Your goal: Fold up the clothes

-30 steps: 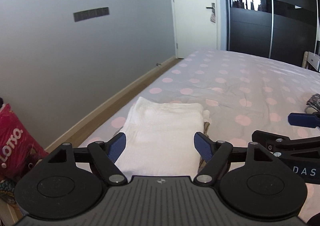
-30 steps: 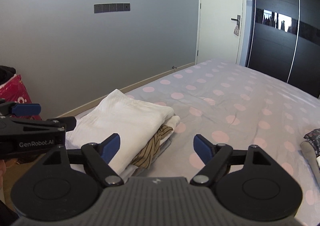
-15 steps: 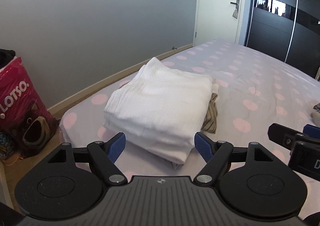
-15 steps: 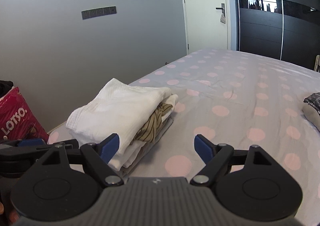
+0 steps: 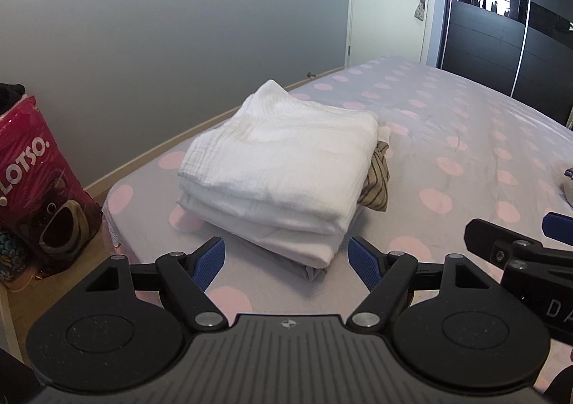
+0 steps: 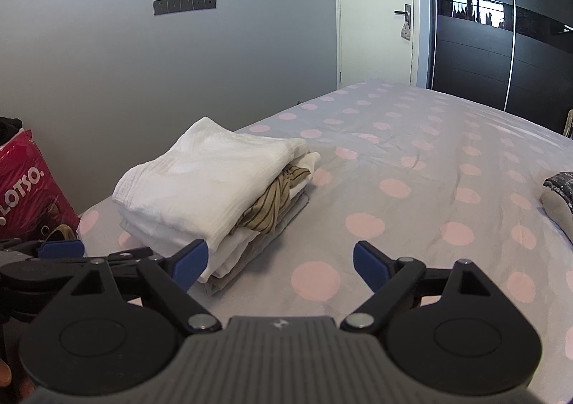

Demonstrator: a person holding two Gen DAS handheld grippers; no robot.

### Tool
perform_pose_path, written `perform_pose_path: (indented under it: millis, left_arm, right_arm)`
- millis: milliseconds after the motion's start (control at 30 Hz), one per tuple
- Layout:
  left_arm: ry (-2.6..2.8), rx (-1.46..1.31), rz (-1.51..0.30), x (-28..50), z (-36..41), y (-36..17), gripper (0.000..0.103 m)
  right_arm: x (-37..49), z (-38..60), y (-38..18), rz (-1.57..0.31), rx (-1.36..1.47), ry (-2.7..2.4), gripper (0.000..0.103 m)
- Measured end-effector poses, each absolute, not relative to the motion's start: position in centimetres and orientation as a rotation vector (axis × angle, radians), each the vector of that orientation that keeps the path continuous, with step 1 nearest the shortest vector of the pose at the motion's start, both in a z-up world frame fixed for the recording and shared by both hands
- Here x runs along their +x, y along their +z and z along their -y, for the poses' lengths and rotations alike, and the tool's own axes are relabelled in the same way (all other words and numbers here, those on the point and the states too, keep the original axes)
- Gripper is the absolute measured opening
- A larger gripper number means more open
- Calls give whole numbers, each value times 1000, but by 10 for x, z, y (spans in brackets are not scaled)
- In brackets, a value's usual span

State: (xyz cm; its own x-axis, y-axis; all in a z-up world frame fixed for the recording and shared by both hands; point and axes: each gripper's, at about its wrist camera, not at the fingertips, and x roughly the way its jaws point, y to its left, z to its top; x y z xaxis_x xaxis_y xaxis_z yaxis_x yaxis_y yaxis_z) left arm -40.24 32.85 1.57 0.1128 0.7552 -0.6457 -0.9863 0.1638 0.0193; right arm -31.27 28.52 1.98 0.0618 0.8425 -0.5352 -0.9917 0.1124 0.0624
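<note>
The red glossy LOTSO bag (image 5: 34, 185), contents unclear, stands beside the polka-dot bed (image 5: 447, 160). The stack of folded white clothes (image 5: 283, 168) now sits farther from the spread, empty left gripper (image 5: 286, 261) and right gripper (image 6: 277, 261).

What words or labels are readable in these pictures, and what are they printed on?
"LOTSO." in white letters on the shiny red bag with a bear face, on the floor beside the bed.
"DA", cut off at the picture's edge, on the black body of the right claw.
The small emblem on the left claw is too small to read.
</note>
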Motion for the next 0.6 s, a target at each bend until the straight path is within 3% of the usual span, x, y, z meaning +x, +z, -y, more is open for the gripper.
perform_pose_path:
  millis: [600]
  left_arm:
    - [1361, -469, -594, -402, -326, 17, 75]
  right_arm:
    - [-316, -286, 17, -505, -365, 1419, 90]
